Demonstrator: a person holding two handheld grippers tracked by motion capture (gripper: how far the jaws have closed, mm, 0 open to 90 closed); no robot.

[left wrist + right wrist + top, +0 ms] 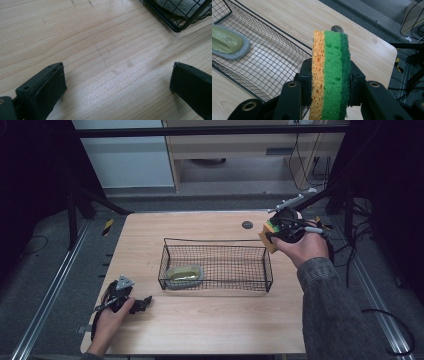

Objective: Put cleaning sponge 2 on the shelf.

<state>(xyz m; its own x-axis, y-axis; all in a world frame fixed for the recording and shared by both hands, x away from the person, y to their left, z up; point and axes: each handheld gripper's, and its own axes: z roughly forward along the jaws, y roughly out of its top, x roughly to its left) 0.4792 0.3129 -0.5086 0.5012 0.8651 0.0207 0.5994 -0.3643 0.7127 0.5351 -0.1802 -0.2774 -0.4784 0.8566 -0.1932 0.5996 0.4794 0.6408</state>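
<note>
We've got the right gripper (329, 100) clamped on the sponges (331, 72) — orange and green, held on edge above the table, just right of the wire basket (216, 242). Left gripper (117, 87) rests on the table (100, 50) — jaws wide, nothing between.

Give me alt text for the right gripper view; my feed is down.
The right tongs clamp a sponge upright, its orange, light green and dark green layers side by side. Beyond it, to the left, a black wire basket on the wooden table holds a pale green, grey-edged item.
</note>
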